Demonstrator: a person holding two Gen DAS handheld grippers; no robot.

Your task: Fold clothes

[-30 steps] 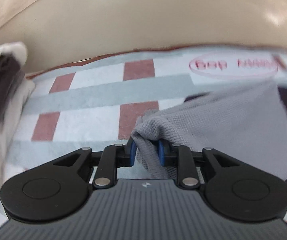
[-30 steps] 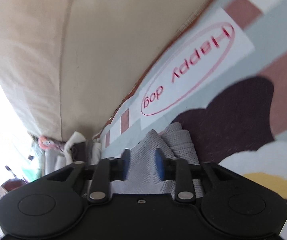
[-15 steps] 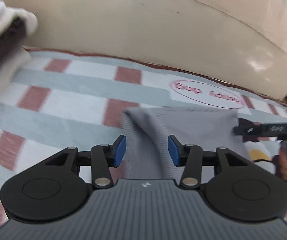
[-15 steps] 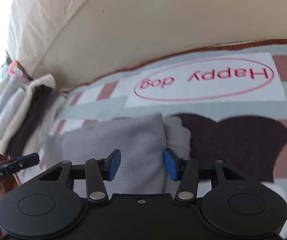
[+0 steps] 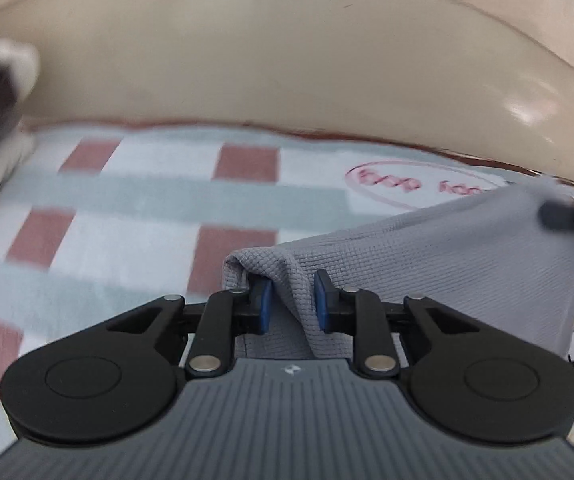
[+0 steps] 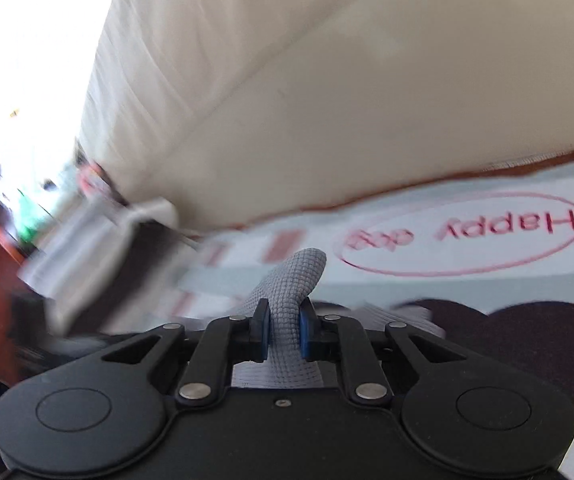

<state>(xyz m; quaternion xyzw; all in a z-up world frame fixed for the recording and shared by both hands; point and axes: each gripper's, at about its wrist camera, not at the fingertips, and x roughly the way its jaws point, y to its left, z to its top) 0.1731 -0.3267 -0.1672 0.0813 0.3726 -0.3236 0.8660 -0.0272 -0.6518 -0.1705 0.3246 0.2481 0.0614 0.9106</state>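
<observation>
Left tool is pinching a bunched corner of the grey knit garment, jaws having just closed in. Right tool is clamping another fold of it, jaws also just closed. Garment is stretching from left tool toward 2 o'clock, above the checked blanket.

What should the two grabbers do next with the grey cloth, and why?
Probably lift together and carry the edge over. The left gripper and right gripper have just closed, each pinching a corner of the grey cloth, which hangs between them above the checked blanket.
</observation>
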